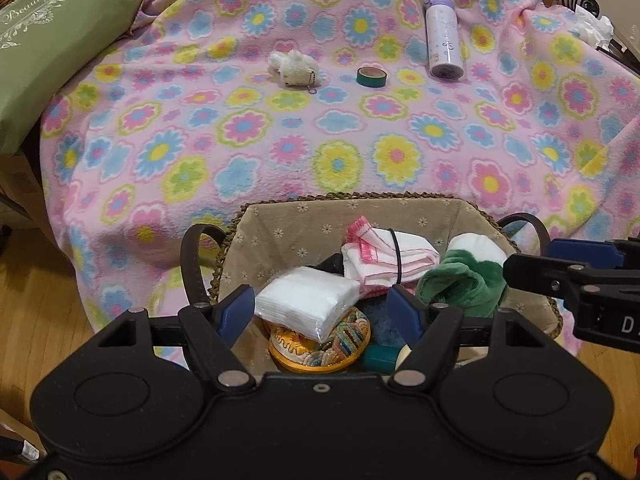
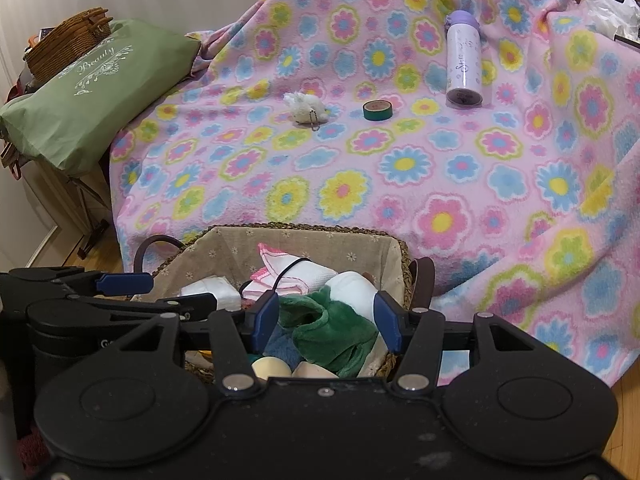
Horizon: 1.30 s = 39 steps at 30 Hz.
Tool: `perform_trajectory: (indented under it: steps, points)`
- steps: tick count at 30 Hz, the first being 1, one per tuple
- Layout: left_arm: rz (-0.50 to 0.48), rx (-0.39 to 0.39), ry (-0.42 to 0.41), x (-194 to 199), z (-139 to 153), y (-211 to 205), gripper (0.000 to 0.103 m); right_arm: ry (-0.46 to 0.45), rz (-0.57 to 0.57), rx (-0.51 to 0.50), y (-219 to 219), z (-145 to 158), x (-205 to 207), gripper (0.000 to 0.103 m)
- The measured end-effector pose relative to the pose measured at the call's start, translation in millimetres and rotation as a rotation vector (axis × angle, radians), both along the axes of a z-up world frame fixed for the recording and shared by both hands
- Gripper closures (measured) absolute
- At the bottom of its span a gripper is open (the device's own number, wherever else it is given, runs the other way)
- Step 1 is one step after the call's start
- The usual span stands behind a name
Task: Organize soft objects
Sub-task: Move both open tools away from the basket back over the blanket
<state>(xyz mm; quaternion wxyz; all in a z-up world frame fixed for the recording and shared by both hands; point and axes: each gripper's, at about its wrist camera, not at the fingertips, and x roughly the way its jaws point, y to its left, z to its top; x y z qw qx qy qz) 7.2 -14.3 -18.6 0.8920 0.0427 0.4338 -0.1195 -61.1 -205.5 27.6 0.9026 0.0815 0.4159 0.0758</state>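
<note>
A woven basket [image 1: 256, 220] with a beige flowered lining is being shown at the near edge of a bed covered by a pink floral blanket [image 1: 280, 140]. Both grippers are being held just above it. The left gripper [image 1: 320, 312] is being held with its fingers apart, a white tissue pack [image 1: 308, 300] lying between them, not clamped. The right gripper [image 2: 326, 322] is likewise being held with its fingers apart, over a green plush item [image 2: 332, 340], nothing being gripped. A folded white cloth with pink edging [image 1: 384, 260] is also being seen inside the basket. Toward the far edge of the blanket, a small white plush toy [image 1: 294, 67], a green tape roll [image 1: 372, 77] and a lilac bottle [image 1: 442, 36] are lying well apart. A green pillow [image 1: 48, 56] is resting at the bed's left edge.
</note>
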Motion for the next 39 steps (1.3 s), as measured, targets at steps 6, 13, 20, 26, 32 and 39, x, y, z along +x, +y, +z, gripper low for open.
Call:
perform_trajectory:
  steps: [6, 13, 20, 26, 32, 39]
  points:
    - [0.003, 0.016, -0.027, 0, 2, -1, 0.032, 0.000, 0.004, -0.006, -1, 0, 1, 0.049]
    - [0.009, 0.053, -0.097, 13, 12, 2, 0.029, -0.009, 0.027, -0.041, 0, 3, 12, 0.048]
    - [0.033, 0.084, -0.162, 52, 22, 6, 0.028, -0.055, 0.036, -0.097, -2, 14, 41, 0.044]
    - [0.041, 0.081, -0.173, 84, 23, 10, 0.028, -0.051, 0.019, -0.114, -12, 13, 75, 0.042]
    - [0.041, 0.091, -0.184, 118, 18, 9, 0.027, -0.026, -0.005, -0.123, -22, -1, 111, 0.040]
    - [0.026, 0.123, -0.180, 160, 7, 3, 0.027, -0.016, -0.007, -0.172, -27, -15, 151, 0.040]
